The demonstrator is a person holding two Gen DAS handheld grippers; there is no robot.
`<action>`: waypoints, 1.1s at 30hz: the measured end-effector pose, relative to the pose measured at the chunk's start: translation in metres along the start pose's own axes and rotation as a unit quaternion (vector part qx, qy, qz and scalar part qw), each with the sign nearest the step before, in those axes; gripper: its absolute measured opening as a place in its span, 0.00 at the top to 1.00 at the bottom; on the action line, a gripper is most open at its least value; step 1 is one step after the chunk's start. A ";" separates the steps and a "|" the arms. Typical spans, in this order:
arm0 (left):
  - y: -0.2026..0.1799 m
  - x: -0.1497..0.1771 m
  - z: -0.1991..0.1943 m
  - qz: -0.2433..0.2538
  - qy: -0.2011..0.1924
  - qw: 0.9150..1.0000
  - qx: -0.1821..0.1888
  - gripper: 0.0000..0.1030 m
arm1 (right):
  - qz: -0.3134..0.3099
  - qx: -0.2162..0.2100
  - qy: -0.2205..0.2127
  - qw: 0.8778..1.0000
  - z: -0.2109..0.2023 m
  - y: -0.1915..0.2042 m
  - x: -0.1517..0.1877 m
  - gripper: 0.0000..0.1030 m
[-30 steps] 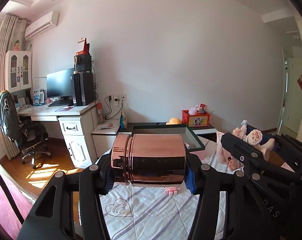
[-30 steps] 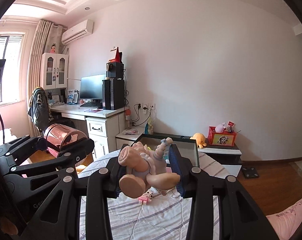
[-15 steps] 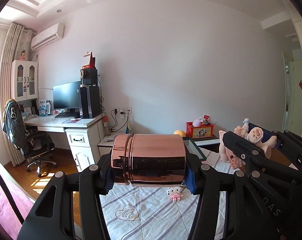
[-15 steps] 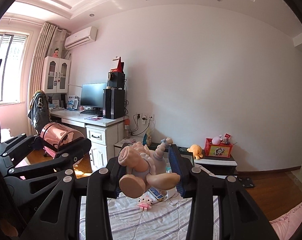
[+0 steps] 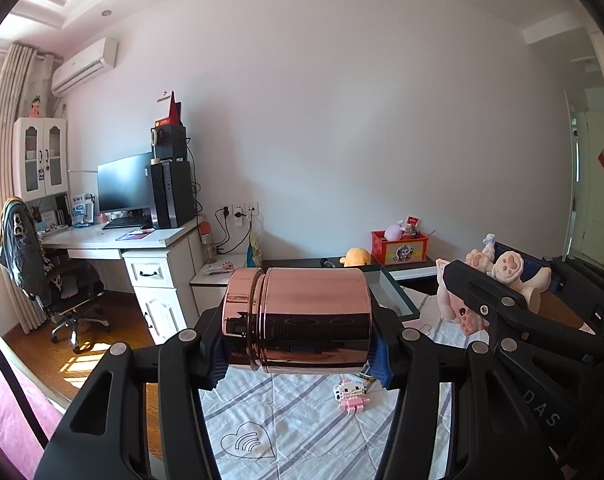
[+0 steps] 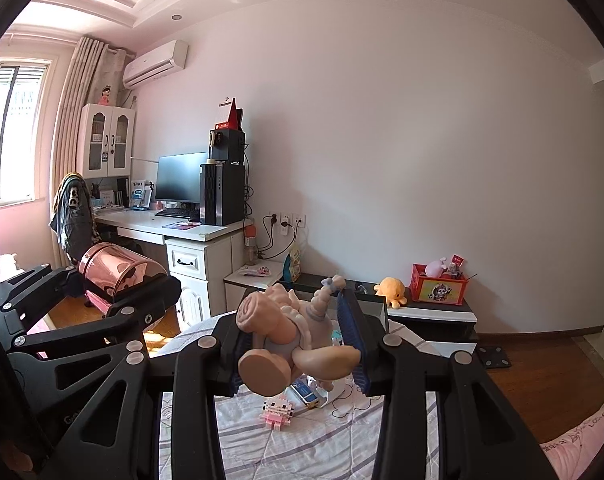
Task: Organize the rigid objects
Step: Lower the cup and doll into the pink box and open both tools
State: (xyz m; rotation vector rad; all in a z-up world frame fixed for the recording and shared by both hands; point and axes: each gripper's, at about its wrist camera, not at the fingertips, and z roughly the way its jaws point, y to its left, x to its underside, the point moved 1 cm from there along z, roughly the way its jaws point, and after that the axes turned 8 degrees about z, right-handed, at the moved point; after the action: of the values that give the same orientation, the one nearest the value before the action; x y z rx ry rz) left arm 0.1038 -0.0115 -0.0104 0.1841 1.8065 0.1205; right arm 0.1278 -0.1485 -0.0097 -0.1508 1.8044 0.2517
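Note:
My left gripper is shut on a shiny rose-gold metal canister, held on its side with the lid to the left. My right gripper is shut on a pink toy figure with round feet toward the camera. Each gripper shows in the other's view: the canister at the left, the figure at the right. Both hang above a striped bedsheet. A dark green open box sits behind them on the bed.
A small pink block figure and a blue-white packet lie on the sheet below. Beyond stand a white desk with monitor, an office chair, a low dark shelf with a red toy box and an orange plush.
Both views have tilted up and drawn back a little: more ceiling shows, the block figure sits lower and clearer on the sheet. Both grips are unchanged.

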 end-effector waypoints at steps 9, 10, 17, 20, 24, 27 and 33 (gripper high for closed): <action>-0.010 -0.016 0.120 0.024 0.045 0.999 0.019 0.46 | -0.005 0.006 0.039 0.999 0.104 -0.034 -0.014 0.60; -0.012 -0.019 0.138 0.026 0.053 0.998 0.020 0.46 | -0.006 0.006 0.043 0.999 0.117 -0.037 -0.015 0.60; -0.017 -0.012 0.251 0.040 0.112 0.992 0.032 0.46 | -0.003 0.006 0.093 0.996 0.218 -0.060 -0.004 0.60; -0.021 0.000 0.295 0.048 0.144 0.988 0.033 0.46 | -0.003 0.008 0.126 0.992 0.259 -0.068 0.009 0.60; -0.024 0.021 0.344 0.045 0.191 0.980 0.045 0.46 | -0.004 0.009 0.167 0.986 0.303 -0.077 0.029 0.60; -0.028 0.033 0.369 0.049 0.213 0.975 0.047 0.46 | -0.004 0.012 0.190 0.982 0.323 -0.083 0.042 0.60; -0.034 0.049 0.388 0.050 0.242 0.967 0.060 0.45 | 0.003 0.019 0.230 0.973 0.339 -0.096 0.060 0.60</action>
State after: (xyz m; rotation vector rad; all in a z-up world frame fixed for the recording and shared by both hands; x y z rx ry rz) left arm 0.4672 -0.0417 -0.1565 0.3566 2.2954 0.1371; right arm 0.4547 -0.1546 -0.1551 -0.1882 2.2700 0.1950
